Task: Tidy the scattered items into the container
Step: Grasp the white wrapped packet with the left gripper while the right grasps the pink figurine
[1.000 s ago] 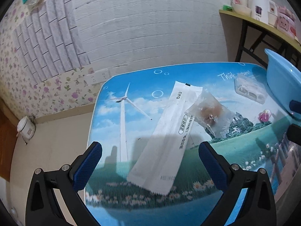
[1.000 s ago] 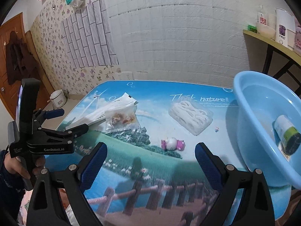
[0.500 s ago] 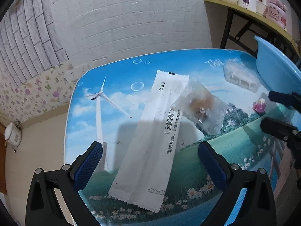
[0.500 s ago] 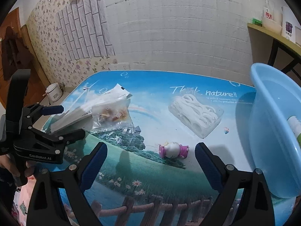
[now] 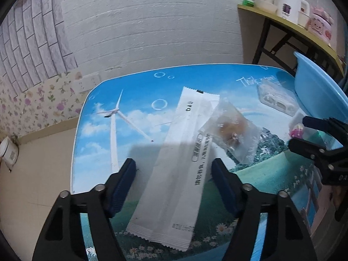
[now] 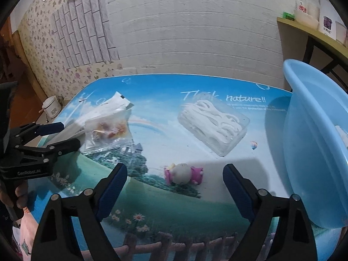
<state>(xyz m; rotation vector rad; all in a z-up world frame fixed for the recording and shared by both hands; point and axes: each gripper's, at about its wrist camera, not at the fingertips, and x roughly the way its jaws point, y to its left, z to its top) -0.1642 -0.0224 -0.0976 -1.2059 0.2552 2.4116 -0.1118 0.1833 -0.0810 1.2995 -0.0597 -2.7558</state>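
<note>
A white brick-pattern wall (image 5: 152,28) rises behind the table's far edge, with floral wallpaper (image 5: 37,106) and a grey brick panel (image 6: 84,30) to its left. A white rice cooker (image 6: 51,108) sits on the floor past the table's far left corner. Beyond the far right corner, a yellow shelf (image 5: 289,29) on black legs carries white cups (image 5: 288,7) and a pink container (image 5: 322,25)

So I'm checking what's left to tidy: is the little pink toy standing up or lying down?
Lying down. The pink toy rests on its side on the table, outside the blue basin.
</note>
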